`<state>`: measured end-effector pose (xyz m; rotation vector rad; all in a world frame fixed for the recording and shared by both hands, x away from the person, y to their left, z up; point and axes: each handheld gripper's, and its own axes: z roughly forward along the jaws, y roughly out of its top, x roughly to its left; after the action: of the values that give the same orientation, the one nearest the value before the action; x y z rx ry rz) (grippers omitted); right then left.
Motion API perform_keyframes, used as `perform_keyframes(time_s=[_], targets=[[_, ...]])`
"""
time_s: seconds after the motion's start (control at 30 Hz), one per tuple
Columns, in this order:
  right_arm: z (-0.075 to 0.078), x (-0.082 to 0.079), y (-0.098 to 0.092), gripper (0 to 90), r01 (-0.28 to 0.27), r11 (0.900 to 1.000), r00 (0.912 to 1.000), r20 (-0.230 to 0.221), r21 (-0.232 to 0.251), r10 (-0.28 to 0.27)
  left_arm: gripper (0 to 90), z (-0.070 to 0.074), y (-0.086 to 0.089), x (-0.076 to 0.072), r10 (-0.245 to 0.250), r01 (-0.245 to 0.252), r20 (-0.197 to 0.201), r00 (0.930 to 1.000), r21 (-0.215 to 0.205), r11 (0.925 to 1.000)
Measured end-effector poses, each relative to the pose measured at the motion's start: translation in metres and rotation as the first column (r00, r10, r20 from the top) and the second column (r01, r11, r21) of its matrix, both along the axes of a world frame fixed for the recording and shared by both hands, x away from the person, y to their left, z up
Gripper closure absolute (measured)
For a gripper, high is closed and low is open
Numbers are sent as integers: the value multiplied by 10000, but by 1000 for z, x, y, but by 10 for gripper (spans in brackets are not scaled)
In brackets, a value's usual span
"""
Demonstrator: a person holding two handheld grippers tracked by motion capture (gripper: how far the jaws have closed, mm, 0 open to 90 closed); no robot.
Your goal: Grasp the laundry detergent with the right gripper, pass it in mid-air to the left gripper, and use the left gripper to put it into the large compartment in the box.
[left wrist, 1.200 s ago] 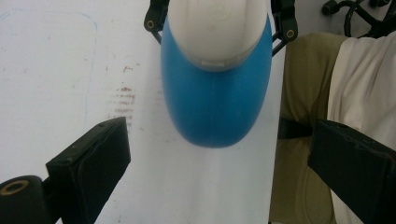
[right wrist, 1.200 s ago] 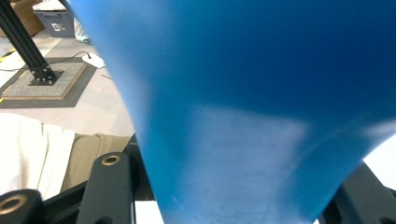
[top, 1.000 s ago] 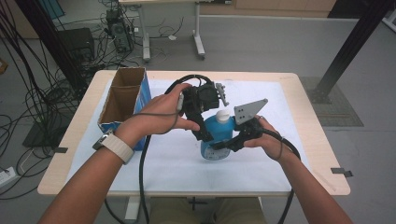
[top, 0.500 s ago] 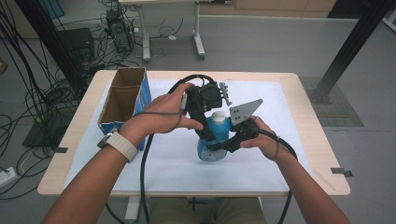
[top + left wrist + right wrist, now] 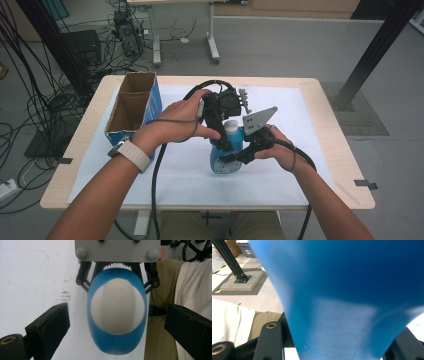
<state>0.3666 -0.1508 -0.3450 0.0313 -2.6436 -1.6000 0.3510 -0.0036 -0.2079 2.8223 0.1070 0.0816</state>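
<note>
A blue bottle (image 5: 226, 159) with a white cap (image 5: 231, 126) stands upright on the white sheet at the table's middle. My right gripper (image 5: 235, 154) comes in from the right and is shut on the bottle's body; in the right gripper view the blue bottle (image 5: 342, 290) sits between the black jaws. My left gripper (image 5: 230, 136) points down over the bottle's top and is open. In the left gripper view its two fingers (image 5: 50, 325) stand wide apart on either side of the cap (image 5: 117, 307), touching nothing, and the right gripper (image 5: 117, 273) clasps the bottle (image 5: 116, 342) beyond.
An open cardboard box (image 5: 131, 109) with blue sides stands at the table's left. The white sheet (image 5: 300, 125) covers most of the wooden table (image 5: 345, 165). Cables and a black post (image 5: 370, 55) are on the floor beyond.
The bottle and both grippers have drifted slightly toward the near left. The left gripper has come down a little around the cap.
</note>
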Motion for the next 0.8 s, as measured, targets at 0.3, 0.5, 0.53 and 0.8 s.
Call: perform_keyframes(time_s=[0.3, 0.5, 0.53, 0.8], targets=[[0, 0, 1, 433, 9, 10000, 10000, -52, 3, -9, 65, -1, -2, 0, 66, -66, 24, 10000, 54, 10000], [0, 0, 1, 433, 7, 10000, 10000, 30, -50, -7, 67, -1, -3, 0, 2, -2, 43, 10000, 64, 10000], [0, 0, 1, 433, 17, 10000, 10000, 28, -47, -17, 68, -1, -3, -1, 33, -33, 35, 10000, 32, 10000], [0, 0, 1, 433, 33, 10000, 10000, -72, -3, -33, 68, 0, -2, -1, 46, -46, 57, 10000, 5, 10000]])
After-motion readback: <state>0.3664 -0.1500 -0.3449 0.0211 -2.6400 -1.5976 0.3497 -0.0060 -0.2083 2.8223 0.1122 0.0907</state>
